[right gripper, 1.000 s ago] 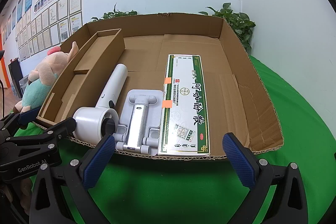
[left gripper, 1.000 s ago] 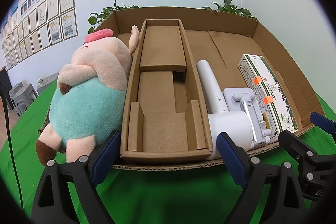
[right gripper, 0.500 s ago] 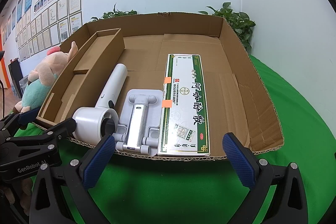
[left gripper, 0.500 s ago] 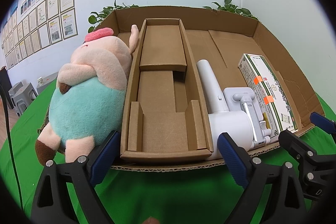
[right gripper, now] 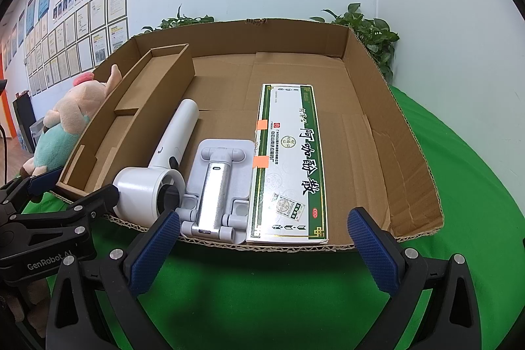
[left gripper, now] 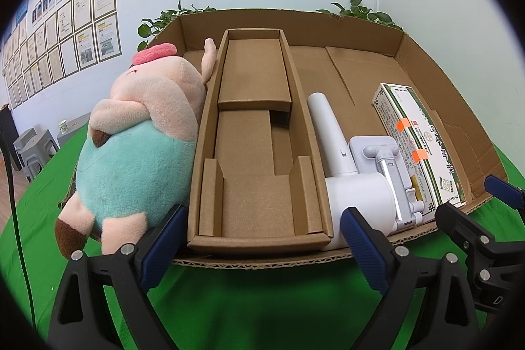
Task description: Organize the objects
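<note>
The left hand-held gripper [left gripper: 259, 240] hangs spread and empty over the green table [left gripper: 262, 300], its blue pads just short of the near edge of a shallow cardboard tray [left gripper: 426, 61]. Straight ahead of it, inside the tray, lies a long cardboard insert [left gripper: 259, 153] with nothing in it. Off its left finger, a plush pig [left gripper: 137, 146] in a teal shirt leans against the insert's outer wall. Off its right finger lies a white hair dryer [left gripper: 347, 182], barrel toward the gripper and handle pointing away, and past that a grey folding stand [left gripper: 387, 163] and a green-and-white box [left gripper: 423, 146]. The right hand-held gripper [right gripper: 264, 246] is likewise spread and holds nothing, poised over the table before the tray's near edge. Directly ahead of it the box [right gripper: 288, 163] lies flat, lengthwise away from it, with two orange tabs on its left edge. The stand [right gripper: 216, 186] touches the box on the left, the dryer [right gripper: 157, 173] lies beyond that, then the insert [right gripper: 131, 120], and the pig [right gripper: 65, 127] farthest left. Plants and a wall of framed papers stand behind the tray.
</note>
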